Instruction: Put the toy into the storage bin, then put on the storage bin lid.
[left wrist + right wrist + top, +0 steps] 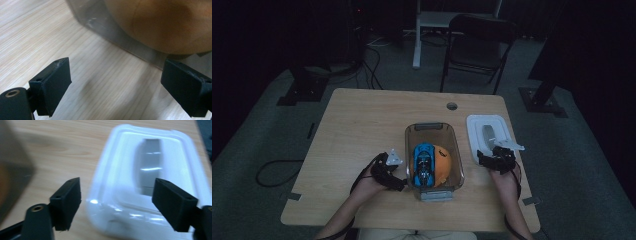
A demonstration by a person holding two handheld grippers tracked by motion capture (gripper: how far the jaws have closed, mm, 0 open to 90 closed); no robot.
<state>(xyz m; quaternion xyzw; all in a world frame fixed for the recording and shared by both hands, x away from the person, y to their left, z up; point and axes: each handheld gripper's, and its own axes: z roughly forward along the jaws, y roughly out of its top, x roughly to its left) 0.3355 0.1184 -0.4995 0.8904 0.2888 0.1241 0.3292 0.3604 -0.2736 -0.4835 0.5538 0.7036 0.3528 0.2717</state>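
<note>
The white lid (147, 187) looks like light, stiff, glossy plastic, so it will probably slide on the table (362, 130) if nudged and may slip under smooth pads. Its raised grey handle (150, 167) in the middle, or 1 thin edge, seems the surest place to pinch. It lies flat directly ahead of the right gripper (116, 205), whose 2 jaws stand apart with nothing clamped; its near edge sits between and just beyond them, with no contact I can confirm. In the high view the lid (487, 135) is just past that gripper (498, 156).

The clear container (434, 160), holding a blue toy car (424, 164) and an orange ball (441, 165), lies just ahead of the left gripper (115, 87), toward its right jaw. That gripper is also released, with bare tabletop between its pads.
</note>
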